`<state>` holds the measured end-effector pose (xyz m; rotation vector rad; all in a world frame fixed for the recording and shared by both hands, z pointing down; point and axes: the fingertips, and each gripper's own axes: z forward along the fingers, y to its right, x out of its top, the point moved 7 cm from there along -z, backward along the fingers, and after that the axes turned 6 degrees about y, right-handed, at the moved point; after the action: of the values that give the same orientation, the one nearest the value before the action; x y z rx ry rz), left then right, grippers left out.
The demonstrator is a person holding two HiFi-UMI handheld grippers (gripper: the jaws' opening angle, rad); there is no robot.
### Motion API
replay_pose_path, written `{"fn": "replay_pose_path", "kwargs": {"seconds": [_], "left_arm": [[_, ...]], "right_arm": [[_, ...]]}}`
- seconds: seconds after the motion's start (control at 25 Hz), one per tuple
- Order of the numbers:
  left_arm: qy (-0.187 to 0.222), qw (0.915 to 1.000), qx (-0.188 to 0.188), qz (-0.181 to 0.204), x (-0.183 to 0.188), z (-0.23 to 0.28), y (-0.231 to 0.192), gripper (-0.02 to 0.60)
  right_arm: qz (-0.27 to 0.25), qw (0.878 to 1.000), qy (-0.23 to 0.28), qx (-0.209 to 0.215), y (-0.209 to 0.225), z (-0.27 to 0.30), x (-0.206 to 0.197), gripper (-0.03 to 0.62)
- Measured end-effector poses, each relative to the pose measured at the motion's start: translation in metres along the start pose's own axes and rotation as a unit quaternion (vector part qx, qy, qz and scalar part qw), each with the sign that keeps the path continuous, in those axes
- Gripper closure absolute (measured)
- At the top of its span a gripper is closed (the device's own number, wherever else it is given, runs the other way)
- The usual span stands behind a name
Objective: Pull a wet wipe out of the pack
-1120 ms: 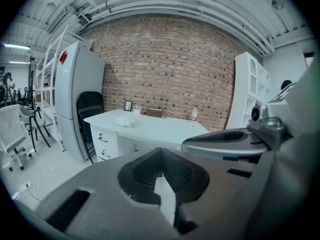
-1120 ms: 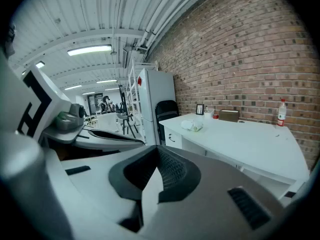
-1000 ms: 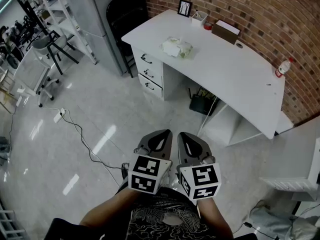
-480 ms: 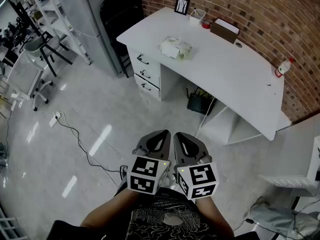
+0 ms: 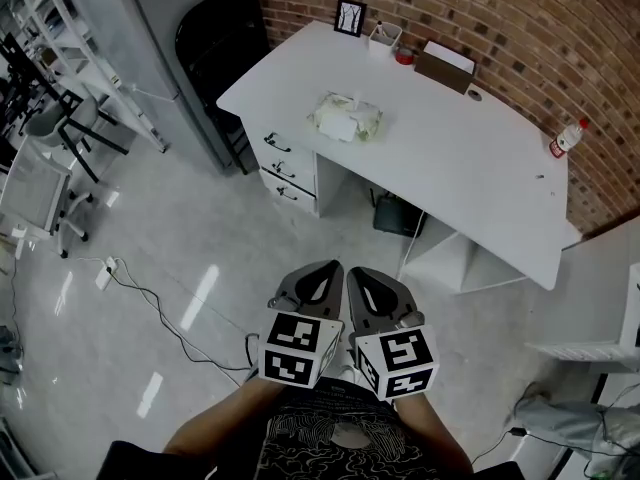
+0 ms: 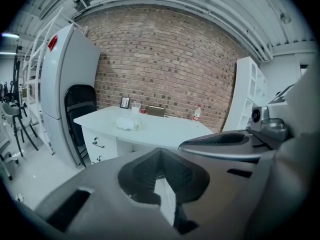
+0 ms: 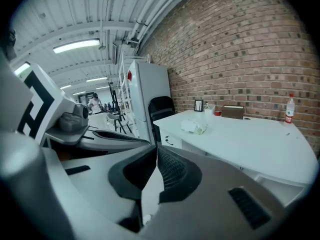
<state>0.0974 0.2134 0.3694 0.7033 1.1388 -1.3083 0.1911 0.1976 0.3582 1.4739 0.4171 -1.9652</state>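
The wet wipe pack [image 5: 347, 116] lies on the white desk [image 5: 470, 168], pale green and white, with a crumpled white top. It also shows small in the left gripper view as the pack [image 6: 127, 123] and in the right gripper view as the pack [image 7: 194, 126]. My left gripper [image 5: 311, 277] and right gripper [image 5: 369, 280] are held side by side close to my body, far short of the desk. Both are shut with nothing between the jaws.
A photo frame [image 5: 349, 16], a white cup [image 5: 385, 36], a brown box [image 5: 444, 64] and a bottle [image 5: 563, 137] stand along the brick wall. A black chair [image 5: 215, 48] and grey cabinet [image 5: 165, 28] flank the desk's left end. A cable [image 5: 160, 303] runs across the floor.
The view has moved toward the desk, so the desk and pack sit lower and larger in frame. Both grippers stay shut together in front of my body.
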Motion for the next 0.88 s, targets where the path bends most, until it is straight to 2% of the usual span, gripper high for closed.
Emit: {"fn": "replay_pose_path", "kwargs": {"seconds": [0.48,0.88], "left_arm": [[-0.006,0.9982,-0.057,0.016,0.042,0.036,-0.081,0.571],[-0.014,0.9961,-0.085,0.019,0.051,0.055,-0.139,0.571]], "right_arm": [[0.014,0.999,-0.003,-0.045,-0.011,0.082,0.035,0.574],[0.028,0.997,0.0,-0.067,-0.023,0.139,0.046,0.574]]}}
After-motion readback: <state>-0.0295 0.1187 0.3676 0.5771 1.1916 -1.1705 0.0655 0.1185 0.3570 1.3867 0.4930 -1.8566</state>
